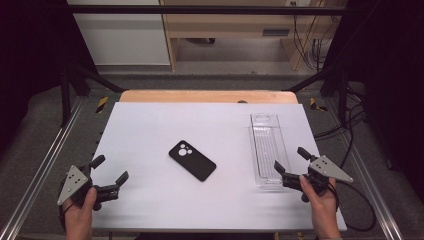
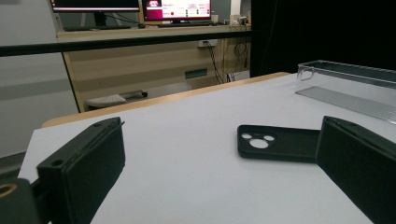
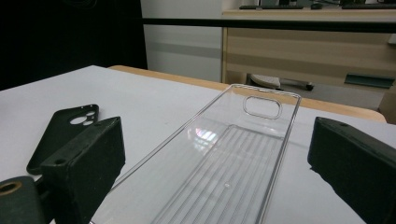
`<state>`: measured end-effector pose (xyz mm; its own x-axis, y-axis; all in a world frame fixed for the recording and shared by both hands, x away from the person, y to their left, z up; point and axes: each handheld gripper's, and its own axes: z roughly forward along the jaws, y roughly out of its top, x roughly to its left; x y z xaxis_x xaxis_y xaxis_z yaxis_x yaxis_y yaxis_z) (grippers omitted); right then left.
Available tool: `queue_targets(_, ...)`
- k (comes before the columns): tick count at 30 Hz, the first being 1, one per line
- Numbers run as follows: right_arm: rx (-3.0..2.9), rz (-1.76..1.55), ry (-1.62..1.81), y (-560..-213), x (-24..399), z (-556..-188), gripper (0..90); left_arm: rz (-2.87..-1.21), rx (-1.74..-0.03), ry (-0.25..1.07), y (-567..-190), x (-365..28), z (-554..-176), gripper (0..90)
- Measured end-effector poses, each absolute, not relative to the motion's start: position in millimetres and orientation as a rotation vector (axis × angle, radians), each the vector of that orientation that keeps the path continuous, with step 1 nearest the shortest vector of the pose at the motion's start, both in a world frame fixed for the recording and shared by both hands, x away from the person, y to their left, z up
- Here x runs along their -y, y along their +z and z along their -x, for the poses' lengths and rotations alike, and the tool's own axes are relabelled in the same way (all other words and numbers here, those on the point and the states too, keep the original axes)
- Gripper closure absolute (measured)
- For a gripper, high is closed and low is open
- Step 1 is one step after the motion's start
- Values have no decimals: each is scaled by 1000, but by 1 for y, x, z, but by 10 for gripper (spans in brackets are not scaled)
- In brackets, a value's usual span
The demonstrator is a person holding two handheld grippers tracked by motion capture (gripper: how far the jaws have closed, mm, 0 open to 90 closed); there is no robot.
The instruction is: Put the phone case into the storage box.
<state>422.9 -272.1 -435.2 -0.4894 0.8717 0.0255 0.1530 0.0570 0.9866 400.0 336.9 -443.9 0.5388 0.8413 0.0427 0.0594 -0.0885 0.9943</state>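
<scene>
Two open grippers wait at the near table edge.
The left gripper [image 1: 111, 175] and right gripper [image 1: 291, 160] both gape wide, holding nothing; the black phone case [image 1: 192, 160] lies mid-table, and the clear tray [image 1: 267, 148] sits just ahead of the right one.

A lab or test room set up for recording. Beyond the right gripper [image 1: 296, 166] and the left gripper [image 1: 109, 174], a white table [image 1: 150, 125] sits inside a black metal frame [image 1: 200, 9] with rails along both sides. Black curtains hang to either flank. Ahead stands a plywood bench [image 2: 154, 56] carrying lit monitors [image 2: 176, 9], loose cables [image 1: 312, 47] trailing off its end. Grey carpet floor.
</scene>
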Motion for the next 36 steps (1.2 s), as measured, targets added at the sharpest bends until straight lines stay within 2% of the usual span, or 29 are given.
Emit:
queue_targets(16, -1751, -1040, 1480, -429, 257, -418, 46, -1548, -808, 790, -445, -335, -401, 15)
queue_targets(23, -1708, -1029, 1507, -412, 242, -412, 45, -1548, -816, 792, -445, -336, -400, 16)
queue_targets(28, -1666, -1004, 1536, -378, 214, -407, 43, -1544, -821, 791, -446, -337, -400, 16)
queue_targets(36, -1782, -1017, 1514, -384, 159, -427, 47, -1552, -818, 785, -446, -338, -400, 16)
